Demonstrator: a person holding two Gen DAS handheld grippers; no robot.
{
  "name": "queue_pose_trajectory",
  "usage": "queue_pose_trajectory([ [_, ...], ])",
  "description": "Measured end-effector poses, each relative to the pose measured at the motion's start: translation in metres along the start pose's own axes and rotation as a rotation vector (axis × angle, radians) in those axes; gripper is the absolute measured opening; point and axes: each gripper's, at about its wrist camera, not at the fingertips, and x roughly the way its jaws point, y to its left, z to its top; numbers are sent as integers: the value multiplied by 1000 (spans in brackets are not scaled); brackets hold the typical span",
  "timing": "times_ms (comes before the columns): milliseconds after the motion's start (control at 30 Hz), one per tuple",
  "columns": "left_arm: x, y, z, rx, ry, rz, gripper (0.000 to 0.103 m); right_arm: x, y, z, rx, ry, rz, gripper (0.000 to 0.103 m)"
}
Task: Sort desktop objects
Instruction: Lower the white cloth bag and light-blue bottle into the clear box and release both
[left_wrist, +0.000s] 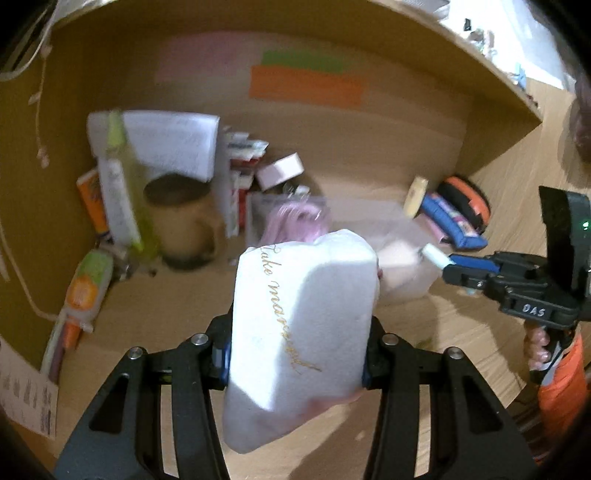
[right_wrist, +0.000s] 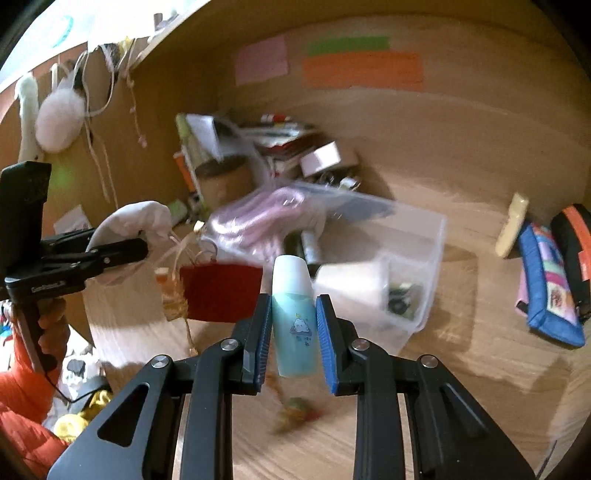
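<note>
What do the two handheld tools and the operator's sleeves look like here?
Both tools are black linkage frames with silver pivot bolts and blue finger pads. The right tool carries white lettering and a green indicator light on its upright housing. The left tool has a pistol-style handle. Sleeves are orange.

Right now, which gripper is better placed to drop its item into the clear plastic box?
Probably the right gripper: its small turquoise bottle hangs directly before the clear plastic box. The left gripper holds a bulky white pouch further back.
</note>
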Motion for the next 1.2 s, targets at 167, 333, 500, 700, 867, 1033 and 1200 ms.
queue_pose_trajectory([
  [167,9,-14,20,22,-16,-19,48,-7,-13,11,28,-40,-10,22],
  [333,23,-24,39,28,-22,-48,48,-4,-25,19,42,-54,-20,22],
  [500,45,-33,57,27,-4,-64,48,5,-39,27,61,-53,-33,22],
  [700,80,-41,71,20,44,-107,48,18,-53,36,82,-41,-45,22],
  [867,108,-48,77,33,88,-123,48,32,-65,40,88,-2,-61,22],
  [1033,137,-51,80,42,134,-139,48,47,-75,42,78,49,-87,22],
  [1200,161,-54,79,58,187,-146,48,60,-79,47,68,76,-94,22],
])
